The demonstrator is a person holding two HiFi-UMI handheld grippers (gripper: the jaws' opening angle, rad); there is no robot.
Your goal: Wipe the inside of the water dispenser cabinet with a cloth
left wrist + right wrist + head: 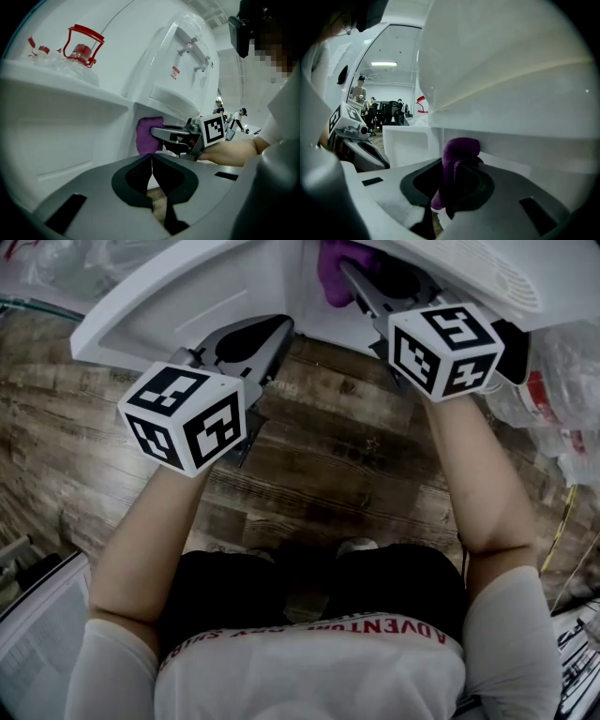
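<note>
The right claw is gripping the purple cloth. The cloth is bunching up between the jaws, sticking out past their tips and pressing against a white inner wall of the water dispenser cabinet. In the head view the cloth is lying just ahead of the right claw, inside the cabinet opening, and the dispenser's body is cutting off its far side. The lower end of the cloth is hanging down between the jaws into shadow, so its full length is hard to make out.

The left claw is sitting with its jaws closed on nothing, just left of the right claw and close beside the open white door. Whether it is touching that door cannot be told. The wood floor is showing below both claws. The dispenser's body is hiding most of the cabinet's inside in the head view. Up and left of the left claw, a jug with a red handle is peeking over the door's edge, its lower part cut off
</note>
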